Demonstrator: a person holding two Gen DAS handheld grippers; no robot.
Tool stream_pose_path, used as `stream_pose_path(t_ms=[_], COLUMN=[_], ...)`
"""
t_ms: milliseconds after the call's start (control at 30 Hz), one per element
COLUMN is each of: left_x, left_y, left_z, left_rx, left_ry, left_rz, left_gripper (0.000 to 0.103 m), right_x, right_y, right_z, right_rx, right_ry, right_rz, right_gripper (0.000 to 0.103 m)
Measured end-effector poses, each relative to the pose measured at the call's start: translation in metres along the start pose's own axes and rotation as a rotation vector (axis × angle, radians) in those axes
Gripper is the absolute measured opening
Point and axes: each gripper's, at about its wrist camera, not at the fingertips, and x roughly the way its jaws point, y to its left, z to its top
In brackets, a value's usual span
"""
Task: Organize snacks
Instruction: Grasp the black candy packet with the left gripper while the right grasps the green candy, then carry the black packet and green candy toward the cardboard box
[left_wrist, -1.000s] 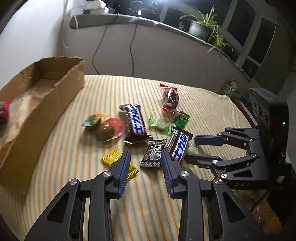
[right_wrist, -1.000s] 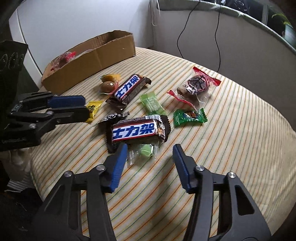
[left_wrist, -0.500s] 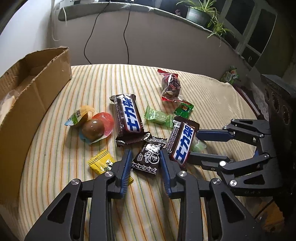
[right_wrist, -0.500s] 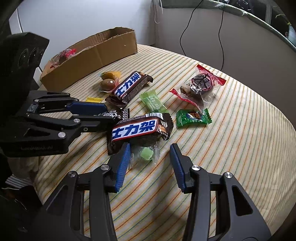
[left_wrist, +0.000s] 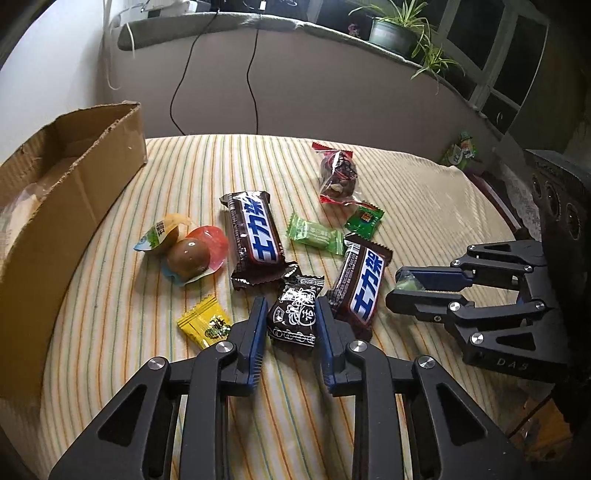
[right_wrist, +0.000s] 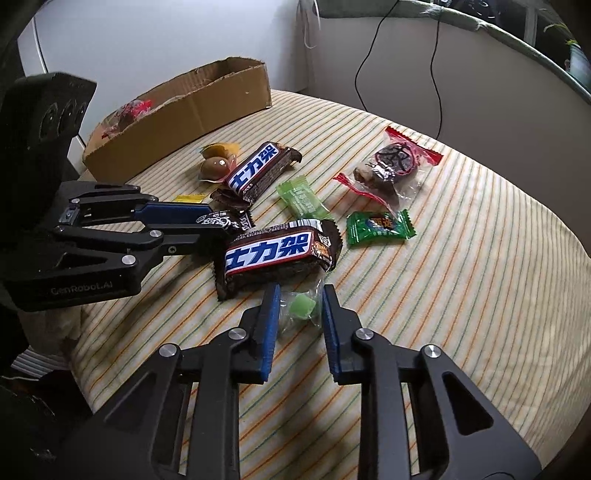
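Snacks lie scattered on a striped tablecloth. My left gripper (left_wrist: 290, 314) has its jaws close around a small black-and-white candy packet (left_wrist: 295, 312), touching or nearly touching its sides. My right gripper (right_wrist: 299, 299) has its jaws close around a clear-wrapped green candy (right_wrist: 302, 305); it also shows in the left wrist view (left_wrist: 408, 285). A Snickers bar (right_wrist: 277, 253) lies just beyond the right gripper. A second Snickers bar (left_wrist: 255, 236) lies further left. The cardboard box (left_wrist: 55, 206) stands at the left.
Other snacks: a brown jelly cup (left_wrist: 188, 258), a yellow candy (left_wrist: 205, 325), a light green candy (left_wrist: 314, 234), a dark green candy (left_wrist: 364, 218) and a red-edged bag (left_wrist: 338, 177). The table edge is near, below both grippers. A wall with cables rises behind.
Both grippers have moved forward and narrowed: the left onto the black packet, the right onto the clear-wrapped green candy.
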Motion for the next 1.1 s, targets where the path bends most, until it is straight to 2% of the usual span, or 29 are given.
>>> stream_pose_path(t_ms=[567, 800, 1100], left_x=[-0.046, -0.068, -0.100], left_y=[0.004, 0.019, 0.060], left_z=[-0.001, 0.003, 0.007], left_rx=[-0.030, -0.054, -0.122], left_ry=[-0.107, -0.165, -0.241], left_rz=[0.009, 0.038, 0.107], left_gripper=[0.024, 0.024, 0.024], right_x=[-0.039, -0.048, -0.047], right_y=[-0.004, 0.011, 0.032], right_z=[0.002, 0.024, 0.069], right_rx=[0.033, 0.000, -0.050], right_ry=[-0.078, -0.117, -0.167], right_rz=[-0.014, -0.009, 0.004], right_gripper=[0.021, 0.021, 0.021])
